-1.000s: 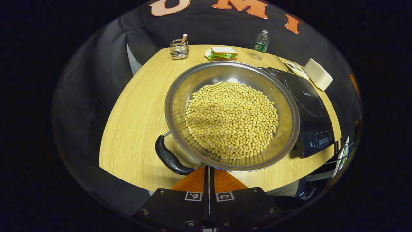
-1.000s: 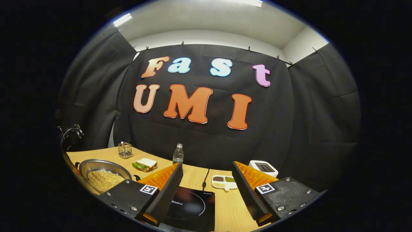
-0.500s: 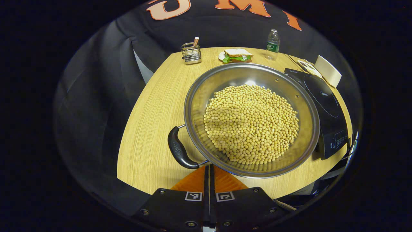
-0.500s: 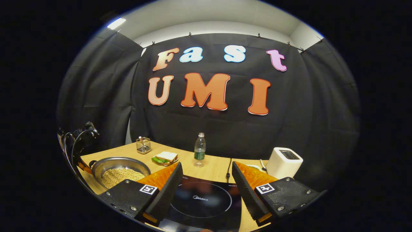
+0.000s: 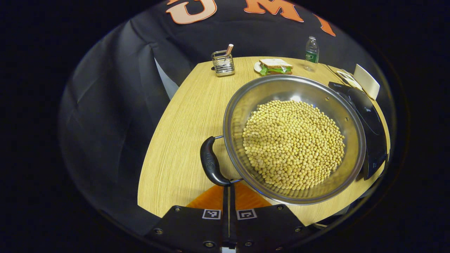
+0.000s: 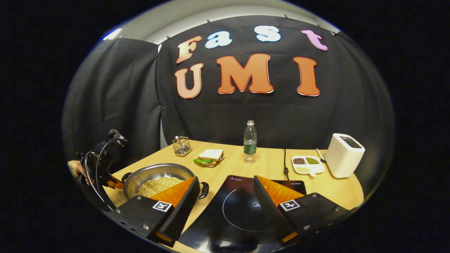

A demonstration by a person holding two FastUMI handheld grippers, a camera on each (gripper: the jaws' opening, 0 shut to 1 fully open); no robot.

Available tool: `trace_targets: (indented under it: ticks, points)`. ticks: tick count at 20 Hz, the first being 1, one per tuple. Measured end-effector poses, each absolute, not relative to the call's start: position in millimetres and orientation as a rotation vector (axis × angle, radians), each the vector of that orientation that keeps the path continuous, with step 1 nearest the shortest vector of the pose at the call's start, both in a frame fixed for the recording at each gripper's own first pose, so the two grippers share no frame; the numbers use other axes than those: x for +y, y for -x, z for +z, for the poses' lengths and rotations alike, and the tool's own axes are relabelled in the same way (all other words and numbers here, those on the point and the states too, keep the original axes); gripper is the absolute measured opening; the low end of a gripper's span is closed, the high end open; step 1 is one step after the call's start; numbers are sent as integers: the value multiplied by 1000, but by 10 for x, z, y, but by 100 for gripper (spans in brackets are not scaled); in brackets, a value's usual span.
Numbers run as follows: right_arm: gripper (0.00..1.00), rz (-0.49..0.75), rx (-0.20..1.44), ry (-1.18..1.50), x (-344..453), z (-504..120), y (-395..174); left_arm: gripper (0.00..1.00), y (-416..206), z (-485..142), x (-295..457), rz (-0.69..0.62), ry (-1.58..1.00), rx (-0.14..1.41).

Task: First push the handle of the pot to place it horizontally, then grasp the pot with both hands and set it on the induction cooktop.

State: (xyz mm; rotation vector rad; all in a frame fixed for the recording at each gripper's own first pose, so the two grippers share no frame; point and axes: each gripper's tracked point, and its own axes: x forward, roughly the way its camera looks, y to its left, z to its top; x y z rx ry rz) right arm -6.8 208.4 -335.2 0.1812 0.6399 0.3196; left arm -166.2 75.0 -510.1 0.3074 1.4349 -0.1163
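A steel pot (image 5: 242, 102) full of yellow beans (image 5: 293, 140) sits on the wooden table (image 5: 175, 140). Its black side handle (image 5: 210, 162) points toward the left of the left gripper view. My left gripper (image 5: 228, 188) is shut with nothing in it, its tips right at the handle's near end. The black induction cooktop (image 5: 369, 116) lies just right of the pot. In the right gripper view, my right gripper (image 6: 225, 193) hangs open above the cooktop (image 6: 242, 211). There the pot (image 6: 154, 169) is at the left, with its other handle (image 6: 204, 189) behind my left finger.
At the back of the table stand a wire caddy (image 5: 223, 62), a sandwich on a plate (image 5: 274, 66) and a water bottle (image 5: 311, 49). A white toaster (image 6: 344, 154) and a divided dish (image 6: 307, 164) sit at the right. The cooktop's cord (image 6: 285, 161) runs back.
The pot and its handle slid rightward in the left gripper view, and the handle's end now meets the shut tips. The right gripper view dropped and drew back, showing more table.
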Motion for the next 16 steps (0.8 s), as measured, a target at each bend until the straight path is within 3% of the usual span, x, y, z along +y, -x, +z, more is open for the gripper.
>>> trace_targets:
  ticks: [16]
  points:
    - [95, 393, 937, -242, 3121, -4049, 187, 3, 942, -5418, 984, -102, -348, 1227]
